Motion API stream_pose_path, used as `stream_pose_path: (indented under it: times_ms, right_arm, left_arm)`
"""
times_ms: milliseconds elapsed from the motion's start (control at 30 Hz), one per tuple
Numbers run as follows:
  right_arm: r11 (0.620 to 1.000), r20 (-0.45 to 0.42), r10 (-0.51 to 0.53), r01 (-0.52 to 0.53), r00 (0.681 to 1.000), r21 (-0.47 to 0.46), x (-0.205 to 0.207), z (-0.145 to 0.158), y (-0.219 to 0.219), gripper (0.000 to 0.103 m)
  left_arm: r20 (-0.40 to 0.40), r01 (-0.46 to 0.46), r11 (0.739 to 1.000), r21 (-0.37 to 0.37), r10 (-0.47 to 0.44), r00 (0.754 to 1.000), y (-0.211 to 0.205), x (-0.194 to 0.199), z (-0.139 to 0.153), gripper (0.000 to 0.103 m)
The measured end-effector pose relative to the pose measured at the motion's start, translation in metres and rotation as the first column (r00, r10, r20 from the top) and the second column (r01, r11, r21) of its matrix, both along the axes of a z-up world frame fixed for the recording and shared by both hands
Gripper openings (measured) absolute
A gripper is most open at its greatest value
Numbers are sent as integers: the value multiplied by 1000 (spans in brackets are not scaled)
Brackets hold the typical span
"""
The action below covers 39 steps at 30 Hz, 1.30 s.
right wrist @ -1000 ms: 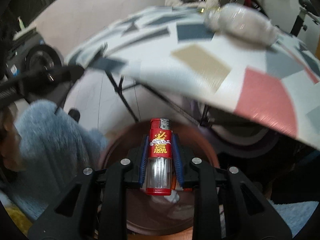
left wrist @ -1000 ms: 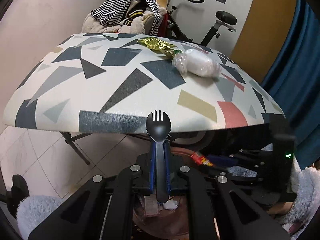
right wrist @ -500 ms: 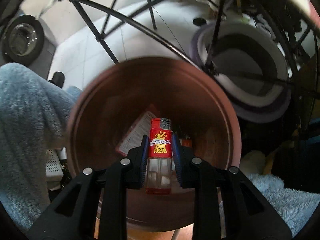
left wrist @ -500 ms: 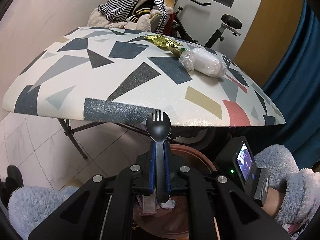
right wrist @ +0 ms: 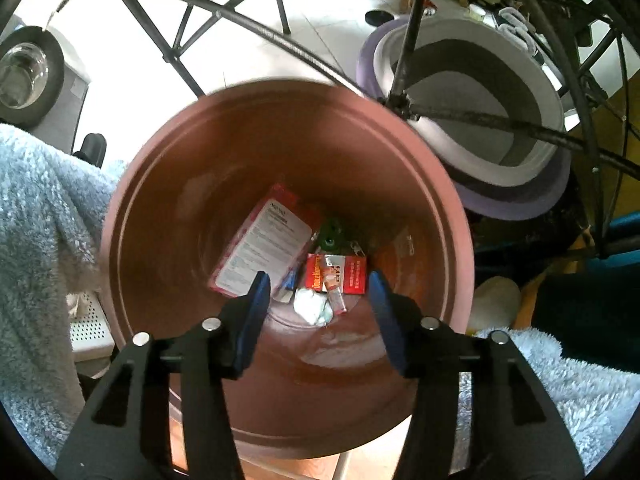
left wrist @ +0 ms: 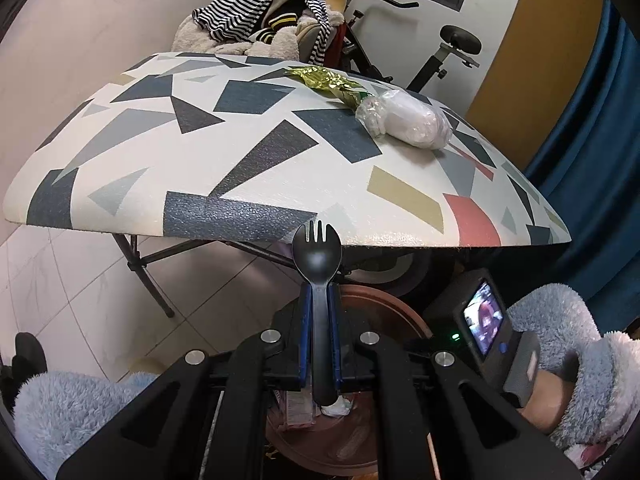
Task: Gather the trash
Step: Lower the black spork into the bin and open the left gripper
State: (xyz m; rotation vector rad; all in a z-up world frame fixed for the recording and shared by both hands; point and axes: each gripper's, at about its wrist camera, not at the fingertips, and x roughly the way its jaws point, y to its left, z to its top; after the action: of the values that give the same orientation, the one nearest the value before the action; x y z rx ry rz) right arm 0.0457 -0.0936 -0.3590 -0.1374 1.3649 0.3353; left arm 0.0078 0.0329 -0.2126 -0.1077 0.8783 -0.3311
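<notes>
My left gripper [left wrist: 319, 298] is shut on the handle of a black spork [left wrist: 316, 250], whose head points up in front of the table edge. On the patterned table [left wrist: 200, 184] lie a gold wrapper [left wrist: 326, 80] and a plastic-wrapped white bundle [left wrist: 406, 122]. My right gripper [right wrist: 319, 284] points down into the brown bin [right wrist: 160, 168]; its jaws are opening and nothing is between them. At the bin's bottom lie a white-and-red packet [right wrist: 264, 248], a red pack [right wrist: 352, 276] and what looks like the red lighter [right wrist: 335, 292].
Black table legs [right wrist: 224, 12] cross above the bin. A grey and purple basin [right wrist: 480, 128] stands beside it on the tiled floor. Behind the table are a pile of clothes [left wrist: 260, 12] and an exercise bike [left wrist: 456, 40]. Fluffy blue sleeves [right wrist: 36, 220] flank both grippers.
The right gripper tipped down over the bin and its jaws spread; the red lighter left them. The left gripper kept still with the spork.
</notes>
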Motion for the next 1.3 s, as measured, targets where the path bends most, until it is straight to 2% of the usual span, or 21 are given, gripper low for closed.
stream_pose_path:
  times_ms: [133, 233, 333, 400, 567, 733, 800, 1000, 1233, 1267, 1300]
  right_arm:
    - [998, 125, -19, 12, 992, 58, -7, 30, -7, 81]
    - [993, 237, -45, 18, 970, 118, -18, 60, -17, 91]
    - [985, 356, -91, 32, 930, 169, -27, 90, -30, 97]
    - [983, 394, -109, 40, 913, 180, -28, 98, -32, 97]
    - [980, 512, -157, 68, 844, 189, -32, 120, -43, 97]
    - [981, 554, -169, 85, 815, 175, -33, 126, -50, 97]
    - [981, 553, -172, 93, 815, 169, -26, 136, -49, 97]
    - [980, 550, -186, 113, 814, 164, -24, 136, -55, 97]
    - [975, 543, -213, 140, 813, 173, -24, 131, -58, 97]
    - [974, 545, -218, 144, 810, 175, -24, 131, -59, 97]
    - [974, 547, -220, 146, 808, 176, -24, 131, -60, 97]
  left_arm:
    - [-8, 9, 1000, 8, -8, 1000, -3, 0, -3, 9]
    - [-19, 21, 1000, 19, -21, 1000, -7, 1, -6, 9]
    - [-34, 36, 999, 29, -35, 999, -12, 1, -10, 9]
    - [-49, 46, 998, 37, -44, 998, -16, 3, -14, 9]
    - [-95, 83, 994, 68, -77, 993, -28, 6, -27, 9]
    - [-158, 124, 987, 103, -107, 982, -41, 10, -44, 9]
    - [-182, 137, 984, 116, -115, 977, -45, 12, -51, 9]
    - [-228, 169, 977, 133, -136, 964, -52, 14, -64, 9]
    - [-233, 167, 977, 133, -133, 963, -51, 15, -66, 10]
    - [-233, 165, 977, 136, -130, 964, -51, 15, -67, 12]
    - [-233, 162, 977, 141, -126, 964, -51, 15, -67, 21]
